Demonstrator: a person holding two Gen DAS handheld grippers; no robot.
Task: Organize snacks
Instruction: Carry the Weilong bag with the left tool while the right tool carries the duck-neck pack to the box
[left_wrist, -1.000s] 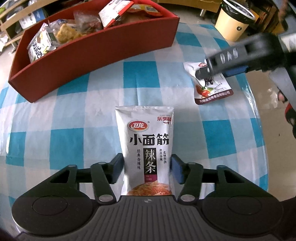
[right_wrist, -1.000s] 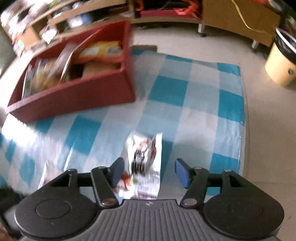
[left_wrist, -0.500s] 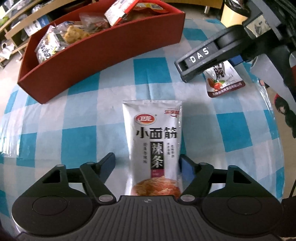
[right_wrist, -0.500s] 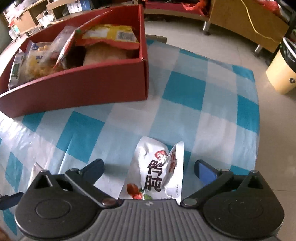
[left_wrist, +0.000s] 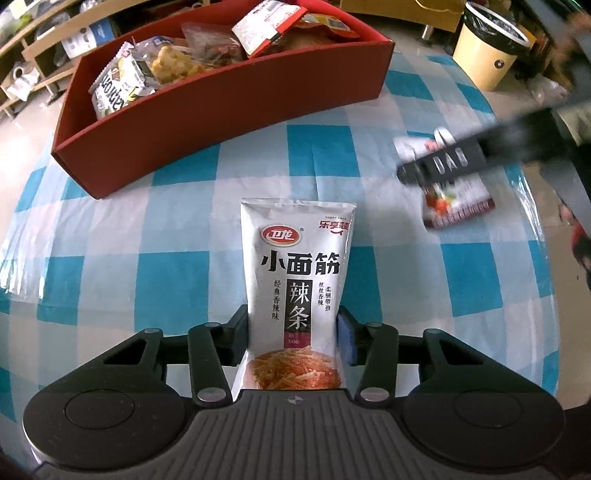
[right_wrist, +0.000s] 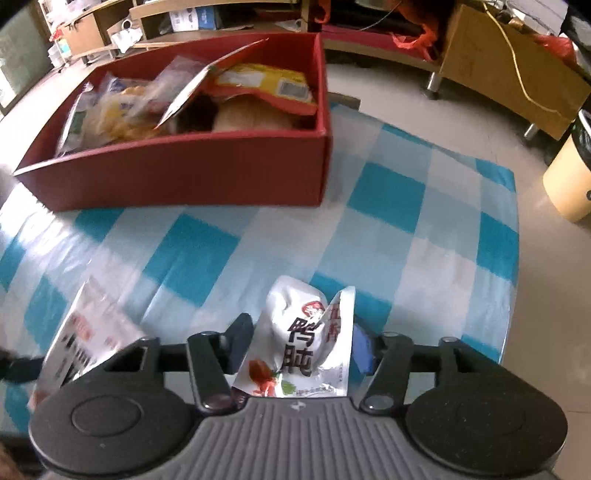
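Observation:
My left gripper (left_wrist: 293, 332) is shut on the white spicy-strip packet (left_wrist: 297, 273), pinching its sides just above the checked tablecloth. My right gripper (right_wrist: 303, 345) is shut on the white duck-gizzard pouch (right_wrist: 306, 343), which is crumpled between the fingers. In the left wrist view that pouch (left_wrist: 458, 201) shows at the right under the blurred right gripper (left_wrist: 443, 166). The strip packet also shows in the right wrist view (right_wrist: 88, 332) at the lower left. The red box (left_wrist: 221, 110) with several snacks inside stands at the back; it also shows in the right wrist view (right_wrist: 177, 170).
A blue and white checked cloth (left_wrist: 147, 240) covers the round table. A cream bin (left_wrist: 487, 55) stands on the floor at the far right, also in the right wrist view (right_wrist: 569, 177). Wooden shelves and a cabinet (right_wrist: 509, 74) line the back of the room.
Both grippers have closed from wide open onto their packets. The right gripper has dropped lower and moved right in the left wrist view.

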